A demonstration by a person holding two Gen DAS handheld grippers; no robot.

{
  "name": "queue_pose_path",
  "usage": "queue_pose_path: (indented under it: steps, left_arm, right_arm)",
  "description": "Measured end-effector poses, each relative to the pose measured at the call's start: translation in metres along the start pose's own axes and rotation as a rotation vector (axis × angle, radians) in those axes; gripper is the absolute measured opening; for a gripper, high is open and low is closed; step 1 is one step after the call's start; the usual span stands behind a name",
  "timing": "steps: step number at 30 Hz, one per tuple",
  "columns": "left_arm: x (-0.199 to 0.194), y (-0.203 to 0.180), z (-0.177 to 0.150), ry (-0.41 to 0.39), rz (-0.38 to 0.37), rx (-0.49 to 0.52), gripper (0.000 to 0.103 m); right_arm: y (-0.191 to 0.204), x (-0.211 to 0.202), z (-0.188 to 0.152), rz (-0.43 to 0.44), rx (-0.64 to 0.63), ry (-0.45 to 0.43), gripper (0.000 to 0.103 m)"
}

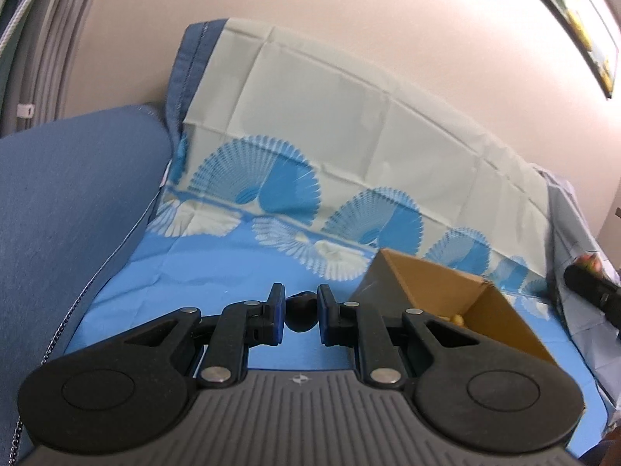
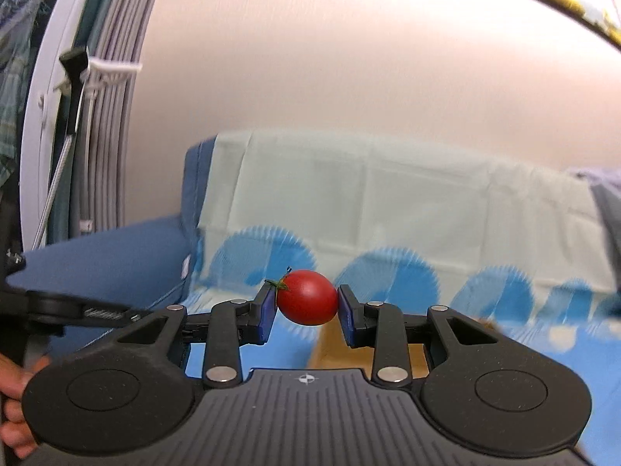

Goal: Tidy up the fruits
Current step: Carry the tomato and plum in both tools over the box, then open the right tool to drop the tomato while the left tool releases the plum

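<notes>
- Tomato (image 2: 307, 297): a small red one with a bit of green stem sits in the middle of the right wrist picture, up off the cloth.
- Right gripper (image 2: 306, 301) pinches the tomato from both sides with its blue pads (image 2: 267, 310); the stem end points at the left pad.
- Left gripper (image 1: 301, 312) pinches a small dark round fruit (image 1: 300, 310), low in the middle of the left wrist picture. I cannot tell what kind of fruit it is.
- Cardboard box (image 1: 500, 310) is open, at the lower right of the left wrist picture, just beside the left gripper. Something yellow (image 1: 456, 319) peeks out inside it.
- Blue cloth (image 1: 217, 272) with round fan shapes lies under the box and runs up the back of the seat, where it turns pale.
- Blue cushion (image 1: 77, 202) fills the left side of that picture.
- A black part of the other gripper (image 1: 594, 295) pokes in at the right edge of the left wrist picture.
- A hand (image 2: 15, 407) shows at the lower left edge of the right wrist picture.
- That picture is blurry low down, so the brown shape behind the tomato is hard to make out.
</notes>
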State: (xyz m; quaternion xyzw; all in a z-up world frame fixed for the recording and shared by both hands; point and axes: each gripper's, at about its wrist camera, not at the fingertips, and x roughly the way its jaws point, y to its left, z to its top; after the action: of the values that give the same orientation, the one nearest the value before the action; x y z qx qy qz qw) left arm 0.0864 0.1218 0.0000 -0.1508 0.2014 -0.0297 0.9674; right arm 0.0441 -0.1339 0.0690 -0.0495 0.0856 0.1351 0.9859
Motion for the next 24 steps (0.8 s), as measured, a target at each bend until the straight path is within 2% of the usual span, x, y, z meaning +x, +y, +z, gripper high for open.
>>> queue_pose_path:
  steps: [5,9,14,17,18,19,20,24]
  left_arm:
    - [-0.008,-0.017,0.007,-0.019,-0.036,0.014,0.019]
    - [-0.011,-0.035,0.01,-0.014,-0.07,0.036,0.019]
    - [-0.012,-0.076,0.001,-0.007,-0.16,0.151,0.019]
    - [-0.007,-0.1,-0.009,0.009,-0.251,0.188,0.019]
    - [-0.004,-0.106,-0.012,0.024,-0.29,0.191,0.022]
    - [0.001,-0.112,-0.015,0.044,-0.327,0.192,0.031]
    - [0.005,-0.118,-0.018,0.047,-0.336,0.193,0.036]
    - [0.019,-0.127,-0.026,0.057,-0.33,0.175,0.038]
  right_arm:
    - [-0.048,-0.011,0.003,-0.061,-0.043,-0.018,0.035]
    - [-0.085,-0.016,-0.002,-0.128,0.051,-0.004,0.035]
    - [-0.113,-0.019,-0.014,-0.178,0.102,0.011,0.035]
    - [-0.12,-0.012,-0.024,-0.172,0.102,0.061,0.036]
    - [-0.12,-0.007,-0.026,-0.168,0.093,0.081,0.044]
    - [-0.12,-0.002,-0.029,-0.165,0.082,0.107,0.055]
    - [-0.118,0.001,-0.032,-0.165,0.075,0.127,0.069]
    - [-0.116,0.003,-0.035,-0.135,0.064,0.138,0.069]
